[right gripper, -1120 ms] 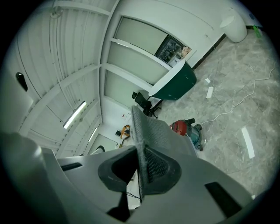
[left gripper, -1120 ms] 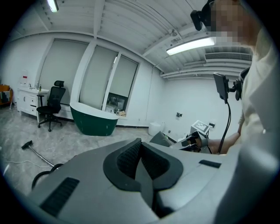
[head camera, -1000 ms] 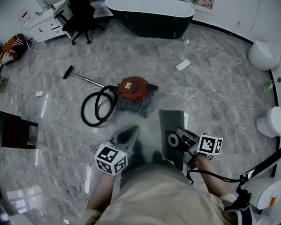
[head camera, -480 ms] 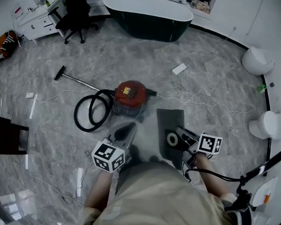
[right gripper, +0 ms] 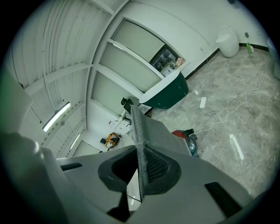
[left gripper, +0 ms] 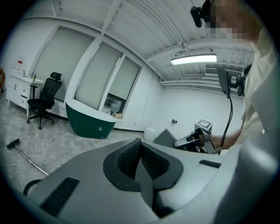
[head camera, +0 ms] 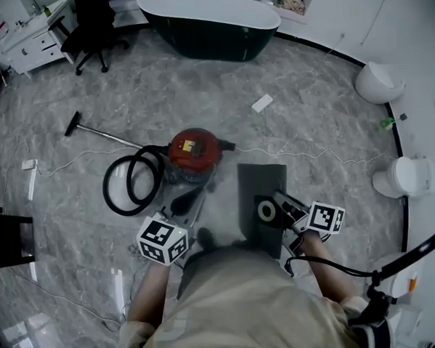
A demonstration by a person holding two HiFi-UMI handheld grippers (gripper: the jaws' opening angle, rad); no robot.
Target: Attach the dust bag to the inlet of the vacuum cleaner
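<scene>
My right gripper pinches the dust bag by its edge; my left gripper is pressed together, empty. The vacuum cleaner sits at eleven o'clock (inlet hidden, I think): the edge-held bag may swing and miss.

One vacuum cleaner, one dust bag, one bathtub, one office chair.

Bare floor lies open in front of the vacuum cleaner; its coiled hose crowds the view's left side (a cord trails rightward).
</scene>
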